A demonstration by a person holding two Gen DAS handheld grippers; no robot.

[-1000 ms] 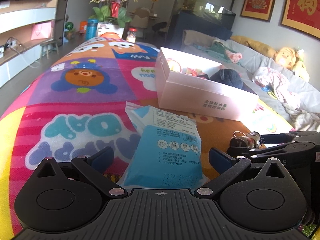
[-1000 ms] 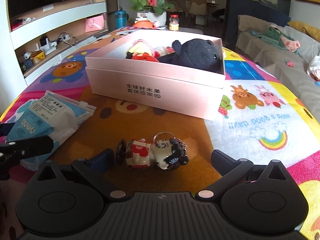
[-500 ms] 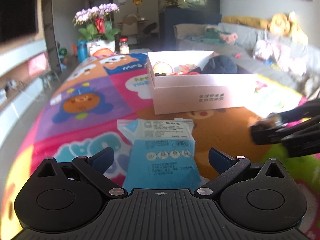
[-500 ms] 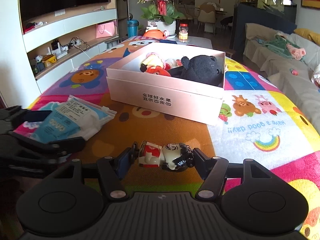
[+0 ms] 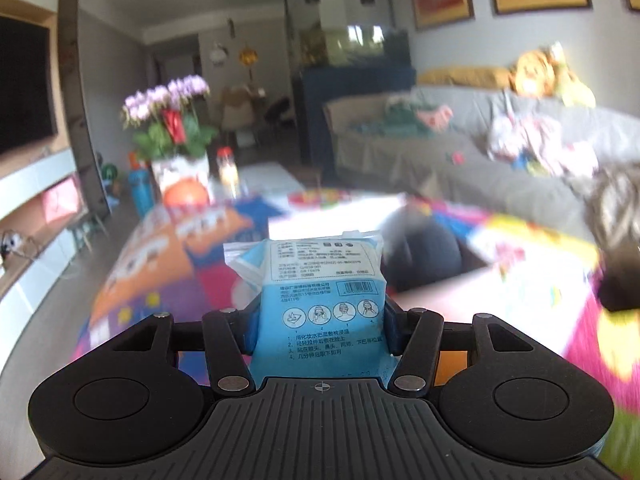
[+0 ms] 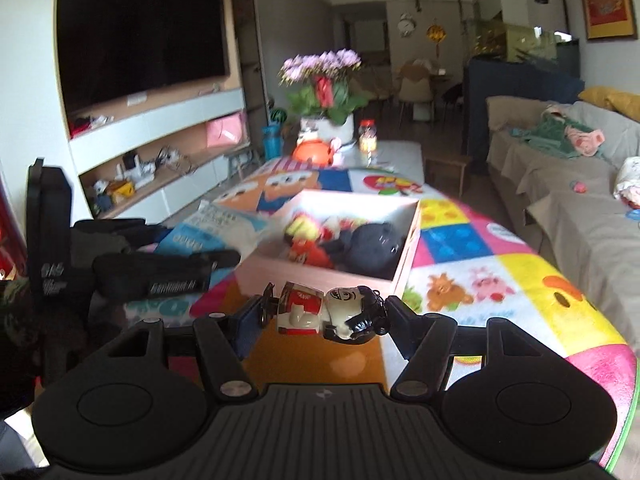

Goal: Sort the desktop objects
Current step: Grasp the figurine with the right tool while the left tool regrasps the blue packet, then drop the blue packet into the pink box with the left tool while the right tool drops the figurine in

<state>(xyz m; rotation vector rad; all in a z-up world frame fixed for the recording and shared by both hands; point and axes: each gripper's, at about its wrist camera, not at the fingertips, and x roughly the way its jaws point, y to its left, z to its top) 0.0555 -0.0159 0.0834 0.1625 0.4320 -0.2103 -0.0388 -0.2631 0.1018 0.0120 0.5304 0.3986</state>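
While left hand-held gripper (image 5: 322,330) clamps blue packet (image 5: 322,300), Chinese instructions, barcode

Both my wrist cameras look forward along the fingers, raised above the surface (image 6: 460,240); both views share the box (image 6: 406,256) and flowers (image 5: 168,96).

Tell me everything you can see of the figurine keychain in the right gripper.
The figurine keychain is a small glossy doll: cream face, black hair, red-and-white body, black wheel-like end. It lies sideways, head to the right, lifted off the mat, pinched end to end by the right gripper, in front of the pink box.
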